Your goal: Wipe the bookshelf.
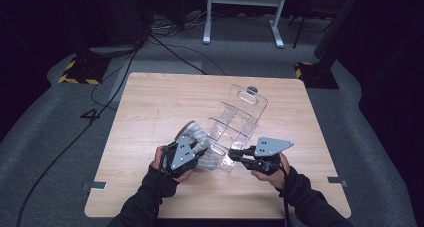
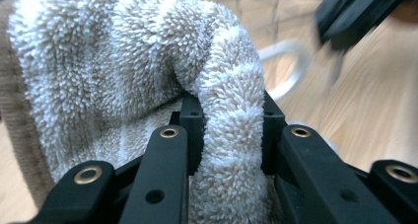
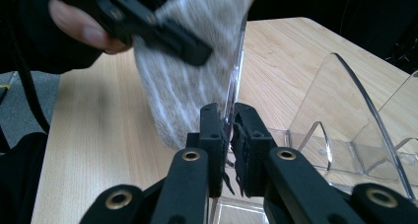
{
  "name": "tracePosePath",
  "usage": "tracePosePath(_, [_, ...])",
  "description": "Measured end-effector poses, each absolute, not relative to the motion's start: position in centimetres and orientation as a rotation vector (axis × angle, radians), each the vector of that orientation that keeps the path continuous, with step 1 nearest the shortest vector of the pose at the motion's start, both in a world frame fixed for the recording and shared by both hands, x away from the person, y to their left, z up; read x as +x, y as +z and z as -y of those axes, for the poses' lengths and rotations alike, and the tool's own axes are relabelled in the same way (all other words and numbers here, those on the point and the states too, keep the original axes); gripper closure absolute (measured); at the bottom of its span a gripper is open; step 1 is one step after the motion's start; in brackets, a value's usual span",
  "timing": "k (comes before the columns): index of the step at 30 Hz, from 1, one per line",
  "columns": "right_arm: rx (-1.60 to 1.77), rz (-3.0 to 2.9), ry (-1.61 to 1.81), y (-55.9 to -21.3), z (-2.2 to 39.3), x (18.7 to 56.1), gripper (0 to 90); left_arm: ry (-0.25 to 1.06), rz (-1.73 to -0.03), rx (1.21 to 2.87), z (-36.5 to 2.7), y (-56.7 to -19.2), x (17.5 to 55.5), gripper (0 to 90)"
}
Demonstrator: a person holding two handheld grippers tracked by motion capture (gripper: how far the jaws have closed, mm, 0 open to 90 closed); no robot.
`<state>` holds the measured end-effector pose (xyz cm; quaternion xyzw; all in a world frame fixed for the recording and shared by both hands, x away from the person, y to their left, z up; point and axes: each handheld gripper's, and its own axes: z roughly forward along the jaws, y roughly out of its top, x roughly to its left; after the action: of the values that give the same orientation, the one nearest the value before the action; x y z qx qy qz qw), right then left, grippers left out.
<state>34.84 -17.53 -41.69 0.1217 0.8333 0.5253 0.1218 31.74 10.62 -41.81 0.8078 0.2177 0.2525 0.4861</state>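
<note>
A clear acrylic rack (image 1: 235, 122) with several dividers lies on the wooden table (image 1: 150, 107). My right gripper (image 1: 233, 154) is shut on the rack's near edge; in the right gripper view its jaws pinch a thin clear panel (image 3: 235, 71) of the rack (image 3: 345, 115). My left gripper (image 1: 196, 148) is shut on a fluffy white-and-beige striped towel (image 1: 196, 139), held against the rack's near left end. In the left gripper view the towel (image 2: 123, 61) bulges between the jaws of that gripper (image 2: 227, 130). The towel (image 3: 192, 71) and the left gripper (image 3: 148, 26) sit just left of the pinched panel.
The rack's tall back panel with a hanging slot (image 1: 248, 93) points toward the table's far side. Bare tabletop lies left of the towel and along the near edge. Cables (image 1: 105, 87) and a white frame leg (image 1: 206, 17) are on the grey floor beyond.
</note>
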Motion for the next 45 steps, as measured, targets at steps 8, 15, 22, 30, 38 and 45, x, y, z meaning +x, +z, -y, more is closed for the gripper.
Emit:
tracePosePath(8, [0.351,-2.432,1.535,-41.7,17.6,34.8,83.9,0.553,-0.296,2.047,-5.8,-42.8,30.0,72.8])
tracePosePath(15, [0.359,-2.432,1.529,-41.7,17.9,35.0,84.5,0.519,-0.273,2.134,-5.0,-44.9,30.7,74.2])
tracePosePath(22, [0.358,-2.432,1.527,-41.6,17.9,34.9,84.6,0.483,-0.269,2.243,-4.5,-48.0,31.5,74.9])
tracePosePath(30, [0.353,-2.439,1.526,-41.6,18.0,35.0,84.6,0.544,-0.396,2.273,-8.5,-46.9,33.3,74.7])
tracePosePath(38, [0.353,-2.436,1.519,-41.6,17.9,35.1,83.9,0.634,-0.381,2.169,-9.8,-43.0,33.2,74.2])
tracePosePath(45, [0.367,-2.43,1.524,-41.7,17.9,35.1,83.9,0.641,-0.325,2.101,-8.2,-41.5,32.2,73.5])
